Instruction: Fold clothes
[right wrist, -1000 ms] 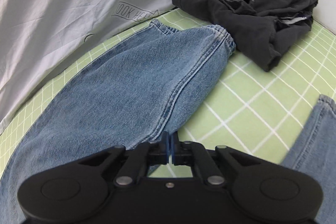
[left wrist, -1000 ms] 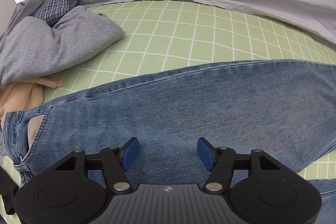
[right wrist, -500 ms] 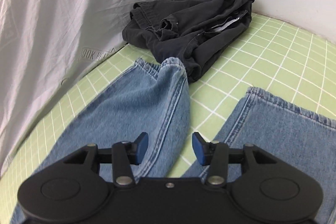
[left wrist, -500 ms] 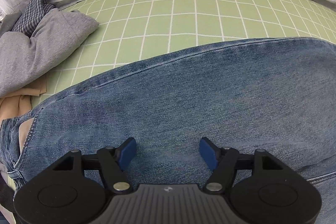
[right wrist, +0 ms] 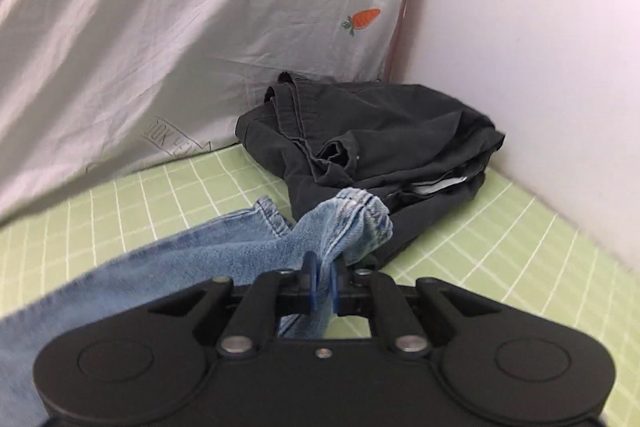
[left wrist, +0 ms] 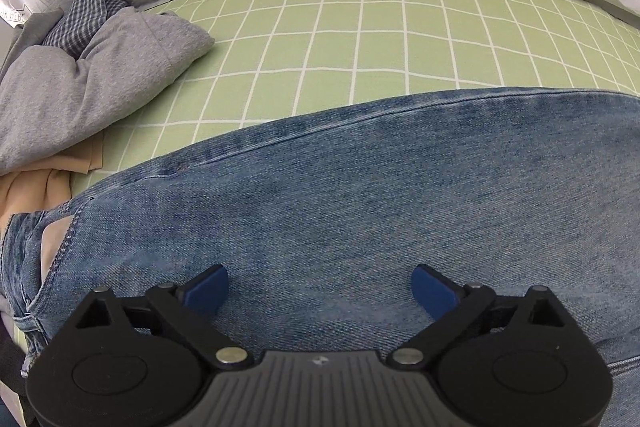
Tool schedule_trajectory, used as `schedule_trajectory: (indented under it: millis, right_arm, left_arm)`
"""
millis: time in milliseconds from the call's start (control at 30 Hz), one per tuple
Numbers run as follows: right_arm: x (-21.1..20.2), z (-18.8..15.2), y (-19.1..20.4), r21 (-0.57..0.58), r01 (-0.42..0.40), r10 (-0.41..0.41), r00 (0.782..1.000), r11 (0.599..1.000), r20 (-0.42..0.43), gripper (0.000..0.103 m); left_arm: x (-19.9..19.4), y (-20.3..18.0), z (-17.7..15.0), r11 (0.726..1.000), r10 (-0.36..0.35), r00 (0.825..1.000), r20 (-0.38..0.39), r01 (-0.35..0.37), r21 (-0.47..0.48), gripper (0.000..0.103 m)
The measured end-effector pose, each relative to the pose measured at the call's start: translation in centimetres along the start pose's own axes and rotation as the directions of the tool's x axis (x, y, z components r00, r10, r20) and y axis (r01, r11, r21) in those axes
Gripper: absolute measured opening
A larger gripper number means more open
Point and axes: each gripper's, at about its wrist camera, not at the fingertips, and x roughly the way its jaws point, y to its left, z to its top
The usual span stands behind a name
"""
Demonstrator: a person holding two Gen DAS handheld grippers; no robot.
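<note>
Right wrist view: my right tongs (right wrist: pixel 320 281) pinch the hem of the faded blue denim jeans (right wrist: pixel 224 251), bunched just ahead. My left tongs (left wrist: pixel 320 289) gape wide over the jeans' thigh (left wrist: pixel 360 195).

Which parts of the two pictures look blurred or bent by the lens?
Right wrist view: the blue denim jeans leg smears with motion blur at lower left; the black crumpled trousers stay sharper. Left wrist view: sharp, but the green checked sheet lines bow from fisheye.

A green checked sheet (left wrist: pixel 360 39) meets grey carrot-print fabric (right wrist: pixel 200 27) and white wall (right wrist: pixel 540 47).
</note>
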Motion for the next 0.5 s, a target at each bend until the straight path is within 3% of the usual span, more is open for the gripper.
schedule_trajectory:
  millis: [67,133,200,233,267,300,400,467,500]
  right_arm:
    - [0.5,-1.3,-0.3,-0.034,0.085,-0.087,0.994,0.996,-0.065,0.02]
    - [1.4,-2.2,-1.3,-0.028,0.186,-0.188,0.972,0.982,-0.143,0.023]
    - [0.6,-2.2,-1.8,-0.027,0.196,-0.198,0.975,0.98,-0.1,0.024]
    - [0.1,-2.1,-1.7,-0.033,0.183,-0.185,0.98,0.983,-0.068,0.03]
    - [-0.5,-1.9,-1.2,-0.063,0.155,-0.156,0.987,0.986,-0.023,0.043]
    - [-0.7,-1.6,-0.6,-0.092,0.123,-0.123,0.992,0.988,0.005,0.047]
    - [0.6,-0.2,1.6,-0.122,-0.105,0.108,0.994,0.987,0.018,0.044]
    - [3.1,0.9,2.7,-0.072,-0.209,0.207,0.978,0.975,-0.032,0.043]
    - [4.4,1.4,3.3,-0.067,-0.213,0.21,0.977,0.975,-0.046,0.041]
  left_arm:
    - [0.2,0.2,0.2,1.0,0.001,1.0,-0.009,-0.001,-0.007,0.103]
    - [0.3,0.3,0.3,1.0,-0.003,1.0,-0.019,0.002,-0.01,0.103]
    - [0.3,0.3,0.4,1.0,-0.004,1.0,-0.024,0.004,-0.012,0.103]
    - [0.3,0.3,0.4,1.0,-0.004,1.0,-0.025,0.004,-0.013,0.103]
    - [0.3,0.2,0.5,1.0,-0.002,1.0,-0.025,0.002,-0.013,0.103]
    - [0.3,0.1,0.5,1.0,0.0,1.0,-0.025,-0.001,-0.012,0.103]
    - [0.4,0.0,0.6,1.0,0.003,1.0,-0.031,-0.003,-0.004,0.103]
    - [0.4,0.0,0.7,1.0,0.001,0.999,-0.038,-0.001,-0.003,0.103]
    - [0.4,0.0,0.8,1.0,0.0,0.999,-0.039,0.0,-0.005,0.103]
